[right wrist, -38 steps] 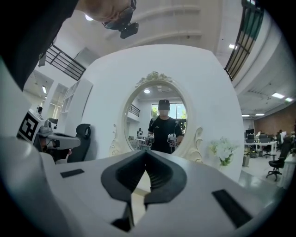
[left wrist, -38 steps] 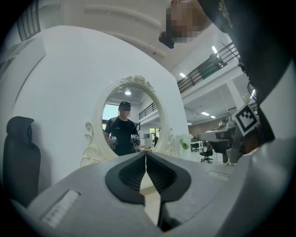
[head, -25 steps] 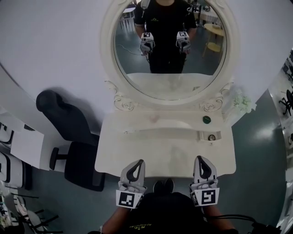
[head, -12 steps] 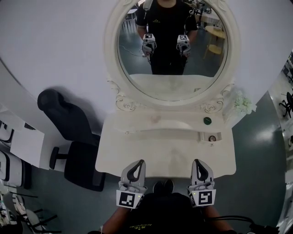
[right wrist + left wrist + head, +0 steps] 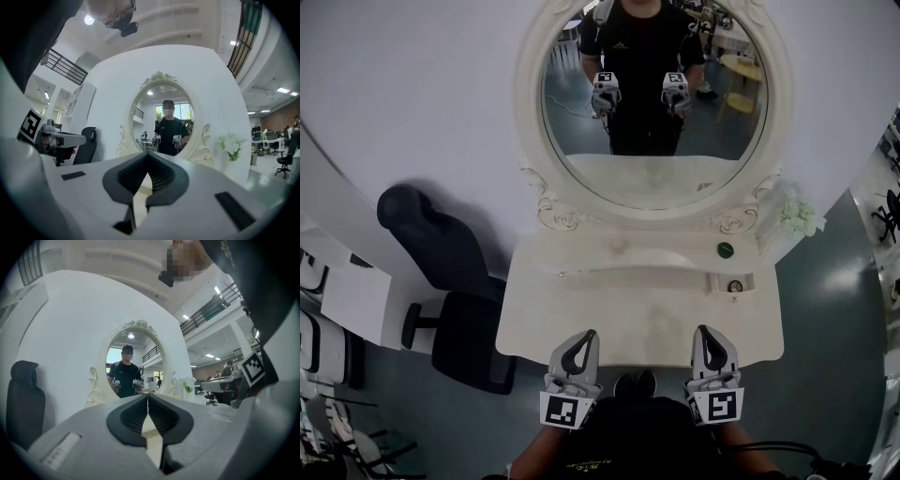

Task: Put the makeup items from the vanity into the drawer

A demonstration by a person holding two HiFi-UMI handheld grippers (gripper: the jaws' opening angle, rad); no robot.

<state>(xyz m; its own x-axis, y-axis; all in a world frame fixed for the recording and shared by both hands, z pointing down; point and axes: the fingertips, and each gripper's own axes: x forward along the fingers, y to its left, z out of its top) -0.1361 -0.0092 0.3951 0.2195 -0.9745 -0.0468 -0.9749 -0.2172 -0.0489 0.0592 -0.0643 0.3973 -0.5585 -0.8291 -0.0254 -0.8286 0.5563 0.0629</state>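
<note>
Left gripper (image 5: 587,337) and right gripper (image 5: 705,333) hover at the table's (image 5: 581,319) near edge, jaws together and empty, while the round green-topped pot (image 5: 725,249) and small compact (image 5: 732,283) lie at 12 o'clock of the nearer right jaws.
</note>
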